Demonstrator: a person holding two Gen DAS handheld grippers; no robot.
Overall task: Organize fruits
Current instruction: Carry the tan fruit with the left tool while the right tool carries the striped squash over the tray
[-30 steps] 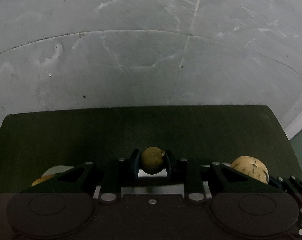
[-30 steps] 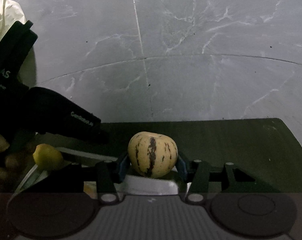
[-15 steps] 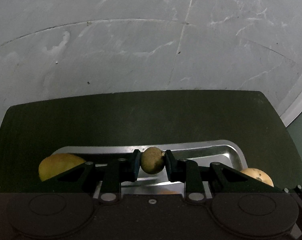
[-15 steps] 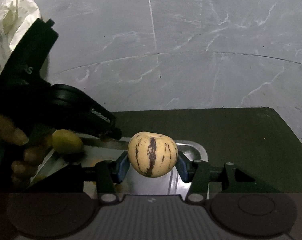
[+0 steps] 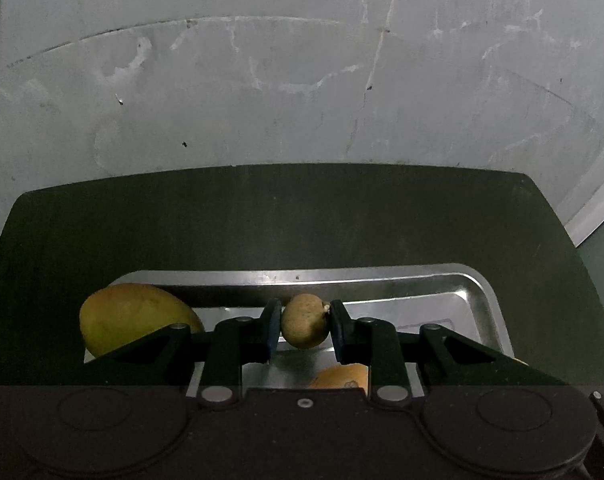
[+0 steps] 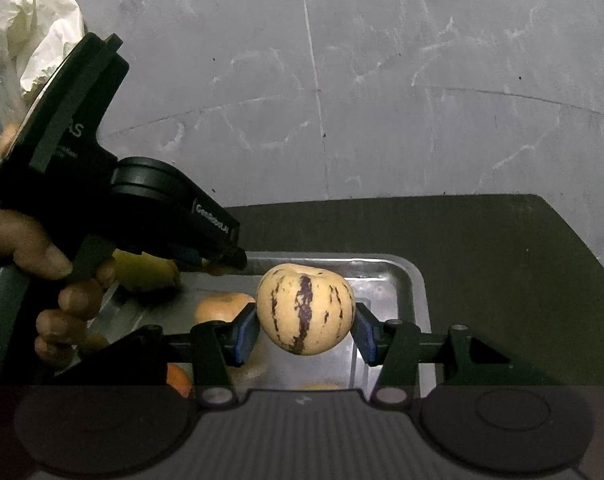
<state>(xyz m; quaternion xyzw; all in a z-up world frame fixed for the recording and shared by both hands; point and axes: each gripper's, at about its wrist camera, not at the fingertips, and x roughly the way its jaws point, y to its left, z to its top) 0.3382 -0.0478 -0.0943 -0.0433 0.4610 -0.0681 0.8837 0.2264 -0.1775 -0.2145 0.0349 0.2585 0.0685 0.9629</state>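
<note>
My left gripper is shut on a small round brown fruit, held just above a metal tray on a dark table. A yellow mango lies at the tray's left end and an orange fruit shows under the fingers. My right gripper is shut on a cream fruit with purple stripes, hanging over the tray's right part. In the right wrist view the left gripper's black body sits at left, with the mango partly hidden behind it.
A person's hand grips the left tool's handle. A white plastic bag lies on the grey marble floor at far left. Orange fruits rest in the tray. The dark table extends beyond the tray's far rim.
Both grippers have drawn back and up with their fruits; more of the tray and the mango now show beyond the fingers. Both grips are unchanged.
</note>
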